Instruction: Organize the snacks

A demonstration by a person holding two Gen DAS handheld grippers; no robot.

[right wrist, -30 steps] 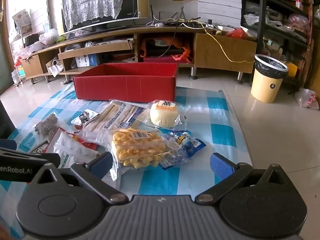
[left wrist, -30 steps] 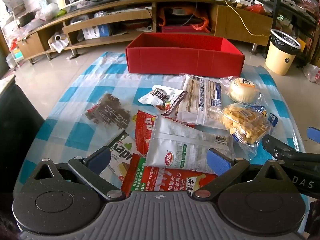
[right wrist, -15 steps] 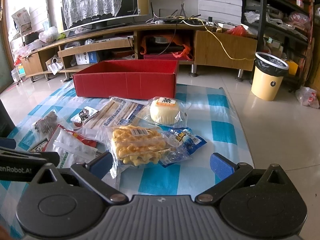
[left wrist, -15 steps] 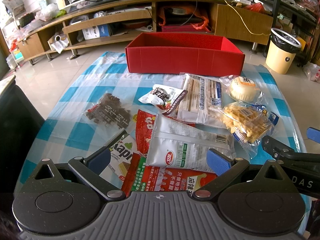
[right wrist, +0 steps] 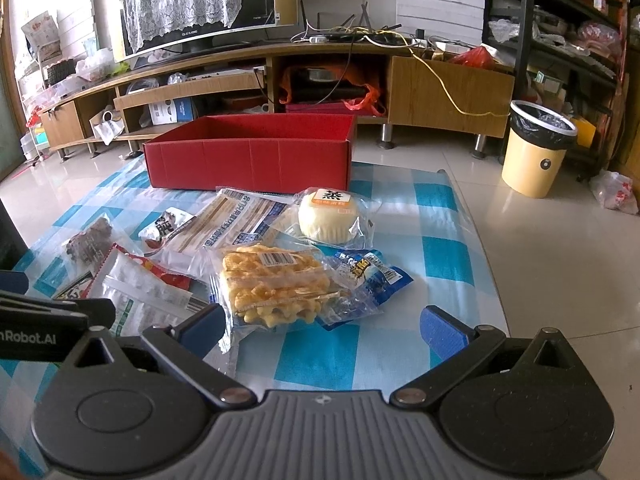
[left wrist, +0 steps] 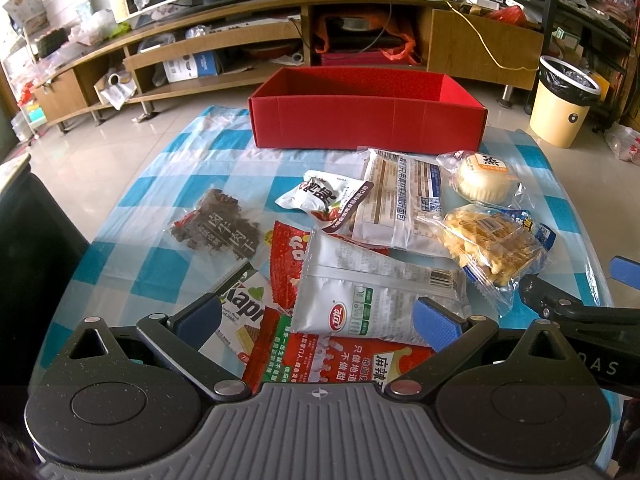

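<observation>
An empty red box (left wrist: 366, 114) (right wrist: 250, 152) stands at the far side of a blue checked cloth (left wrist: 168, 184). Several snack packs lie in front of it: a waffle pack (left wrist: 490, 246) (right wrist: 272, 284), a round bun (left wrist: 482, 178) (right wrist: 328, 216), a silver pouch (left wrist: 372, 300), a long bread pack (left wrist: 404, 200), a dark jerky pack (left wrist: 218, 226). My left gripper (left wrist: 318, 320) is open above the silver pouch. My right gripper (right wrist: 322, 324) is open, just short of the waffle pack.
A yellow bin (right wrist: 538, 148) stands on the tiled floor to the right. A long wooden TV stand (right wrist: 240, 76) runs behind the box. The cloth's right edge (right wrist: 476, 240) borders bare floor. A dark object (left wrist: 24, 248) stands left of the cloth.
The right wrist view has shifted slightly: the waffle pack and box sit a little lower and closer. The left gripper has barely moved. Both stay open.
</observation>
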